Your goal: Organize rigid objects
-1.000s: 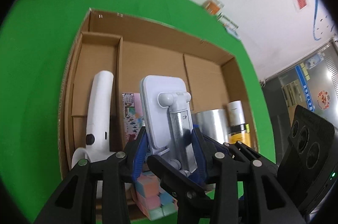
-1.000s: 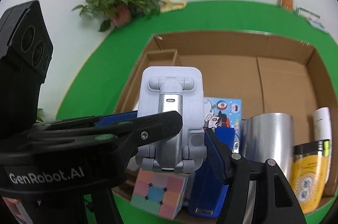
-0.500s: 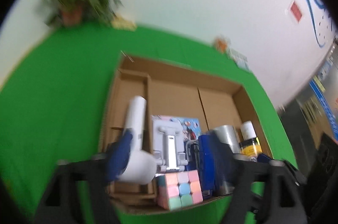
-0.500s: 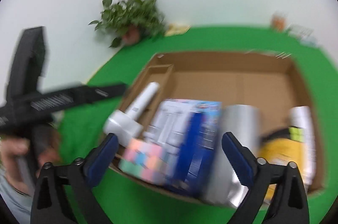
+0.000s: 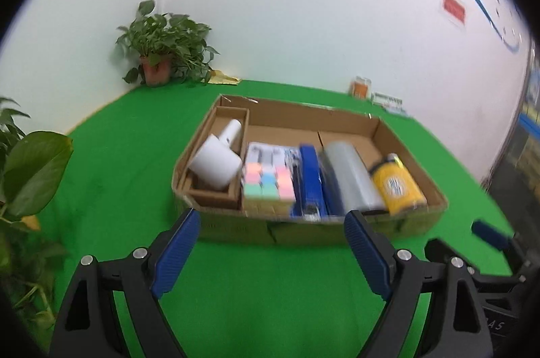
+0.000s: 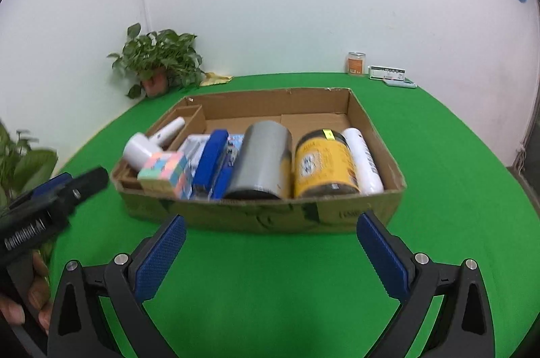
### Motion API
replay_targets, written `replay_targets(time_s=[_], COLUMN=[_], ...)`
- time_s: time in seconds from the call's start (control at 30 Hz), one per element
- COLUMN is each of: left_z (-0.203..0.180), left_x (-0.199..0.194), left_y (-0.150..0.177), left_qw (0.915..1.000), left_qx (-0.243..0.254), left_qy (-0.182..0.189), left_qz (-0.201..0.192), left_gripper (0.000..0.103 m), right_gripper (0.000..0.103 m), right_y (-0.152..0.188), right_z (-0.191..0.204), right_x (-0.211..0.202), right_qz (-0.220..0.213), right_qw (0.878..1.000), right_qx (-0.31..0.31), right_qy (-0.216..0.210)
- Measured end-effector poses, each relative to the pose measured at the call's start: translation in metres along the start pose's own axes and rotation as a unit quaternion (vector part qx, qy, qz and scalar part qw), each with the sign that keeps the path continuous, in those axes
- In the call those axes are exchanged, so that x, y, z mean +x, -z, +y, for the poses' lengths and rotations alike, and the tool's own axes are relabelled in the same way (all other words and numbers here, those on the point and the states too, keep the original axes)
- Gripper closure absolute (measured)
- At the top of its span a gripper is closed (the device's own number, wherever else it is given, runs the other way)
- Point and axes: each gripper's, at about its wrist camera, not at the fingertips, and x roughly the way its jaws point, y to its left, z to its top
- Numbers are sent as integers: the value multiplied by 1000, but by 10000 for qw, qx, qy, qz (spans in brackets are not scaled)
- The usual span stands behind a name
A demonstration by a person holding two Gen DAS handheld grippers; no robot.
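A shallow cardboard box sits on the green tabletop, long side across the view. In it, side by side, lie a white dryer, pastel cube, blue stapler, silver roll, yellow jar and white bottle, mostly pointing front to back. The left gripper and right gripper hover before it, fingers spread wide and empty.

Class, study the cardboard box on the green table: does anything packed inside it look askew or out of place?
The pastel puzzle cube sits tilted, perched on neighbouring items rather than flat. The white handheld device overhangs its narrow side compartment. Everything else lies in a tidy row inside the cardboard box.
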Motion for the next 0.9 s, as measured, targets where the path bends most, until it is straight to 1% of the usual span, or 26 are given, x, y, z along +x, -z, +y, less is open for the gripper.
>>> replay_targets(time_s=[0.07,0.17,0.23,0.33,0.43,0.53,0.6,0.67,0.73,0.9], left_z=[-11,-22,-26,-24,-23,-25,-28,-30,-33,-32], left_x=[-10,-23,-33,-48,-55,-61,-65,-65,-66,-64], left_y=[11,24,30,33,34,36,36,36,36,38], left_qw=[9998,9989,9975,9959,9959,9963,9959,9968,9971,9973], left_qx=[81,196,290,205,169,254,287,306,337,319], left_qy=[-160,-390,-596,-739,-733,-676,-687,-551,-493,-524], left_qz=[-117,-187,-243,-481,-495,-458,-519,-487,-467,-407], left_gripper=[16,16,16,16,16,16,16,16,16,15], right_gripper=[1,1,1,1,1,1,1,1,2,2], right_y=[13,28,35,42,49,50,49,50,51,53], right_z=[-2,0,1,2,1,0,-2,-2,-2,1], right_x=[-16,-33,-45,-59,-68,-78,-84,-89,-91,-96], right_qz=[-127,-200,-355,-461,-433,-478,-595,-653,-616,-603], right_qw=[9997,9990,9980,9969,9976,9976,9968,9956,9959,9956], right_qx=[-126,-351,-524,-636,-539,-484,-441,-450,-441,-528], right_qy=[-159,-206,-89,77,109,149,309,492,503,487])
